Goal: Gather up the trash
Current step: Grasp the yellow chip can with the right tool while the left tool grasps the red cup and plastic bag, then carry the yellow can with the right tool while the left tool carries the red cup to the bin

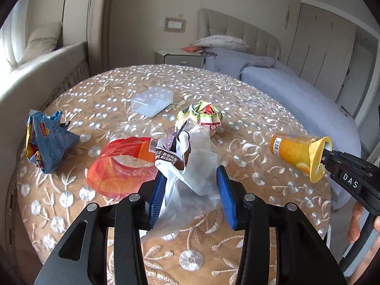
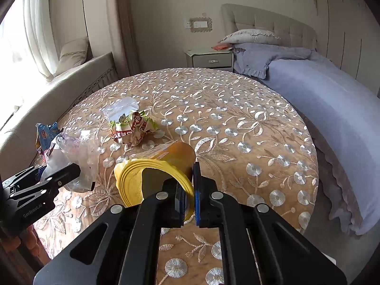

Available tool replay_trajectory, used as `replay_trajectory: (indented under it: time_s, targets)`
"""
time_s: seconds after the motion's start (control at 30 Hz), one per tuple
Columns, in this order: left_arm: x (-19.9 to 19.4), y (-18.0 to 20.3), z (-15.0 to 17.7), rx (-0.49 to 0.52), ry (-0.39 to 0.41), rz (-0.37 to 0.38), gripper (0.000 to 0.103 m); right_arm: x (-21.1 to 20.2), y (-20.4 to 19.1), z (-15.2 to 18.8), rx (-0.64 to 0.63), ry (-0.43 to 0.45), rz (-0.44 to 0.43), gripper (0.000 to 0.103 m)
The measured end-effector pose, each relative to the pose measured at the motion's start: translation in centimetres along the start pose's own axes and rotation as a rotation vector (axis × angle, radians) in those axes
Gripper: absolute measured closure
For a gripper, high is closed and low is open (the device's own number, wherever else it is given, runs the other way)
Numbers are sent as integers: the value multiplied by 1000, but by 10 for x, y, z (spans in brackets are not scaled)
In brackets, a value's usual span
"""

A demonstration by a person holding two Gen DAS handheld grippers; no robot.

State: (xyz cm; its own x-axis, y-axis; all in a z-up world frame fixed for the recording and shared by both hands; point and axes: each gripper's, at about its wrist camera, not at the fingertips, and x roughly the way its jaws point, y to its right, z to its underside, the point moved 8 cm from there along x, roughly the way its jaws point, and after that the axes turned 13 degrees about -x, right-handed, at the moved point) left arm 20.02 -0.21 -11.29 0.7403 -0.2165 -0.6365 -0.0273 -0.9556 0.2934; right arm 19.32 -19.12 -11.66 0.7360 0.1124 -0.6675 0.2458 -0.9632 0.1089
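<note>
My left gripper (image 1: 192, 191) has its jaws wide apart around a crumpled clear-and-white plastic wrapper (image 1: 190, 163) that stands up between them; whether it grips it is unclear. An orange-red transparent wrapper (image 1: 118, 163) lies just left of it. My right gripper (image 2: 188, 197) is shut on the rim of a yellow-orange cup-shaped packet (image 2: 163, 163), held above the table; it also shows in the left wrist view (image 1: 299, 153). A crumpled green-red wrapper (image 1: 201, 116), a blue snack bag (image 1: 47, 142) and a clear plastic tray (image 1: 152, 101) lie on the round table (image 1: 249, 109).
The round table has an embroidered tan cloth and its edge (image 2: 308, 166) drops off to the right. A bed with blue bedding (image 2: 332, 118) stands close on the right. A beige sofa (image 2: 59, 90) runs along the left. A nightstand (image 2: 211, 59) stands behind.
</note>
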Motion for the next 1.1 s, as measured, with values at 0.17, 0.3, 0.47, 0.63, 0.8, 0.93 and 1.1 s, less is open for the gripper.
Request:
replay_trajectory:
  time_s: [0.17,0.3,0.47,0.63,0.8,0.93,1.1]
  targets:
    - [-21,20,14,35,20,21,61,-30,12,16,18,24,24,96]
    - [-34,33,24,51,32,35,62,-50,23,28,35,39,42,96]
    - [-52,56,37,82,46,73,63,-74,35,43,61,65,68,96]
    - [-63,99,56,146,55,129,63,-98,53,59,80,82,107,96]
    - [-62,145,81,234,28,193,63,-119,76,79,105,84,167,96]
    - [-60,179,99,301,6,243,63,-136,98,98,140,82,214,96]
    - [-59,219,121,375,3,279,63,-157,126,125,188,75,273,96]
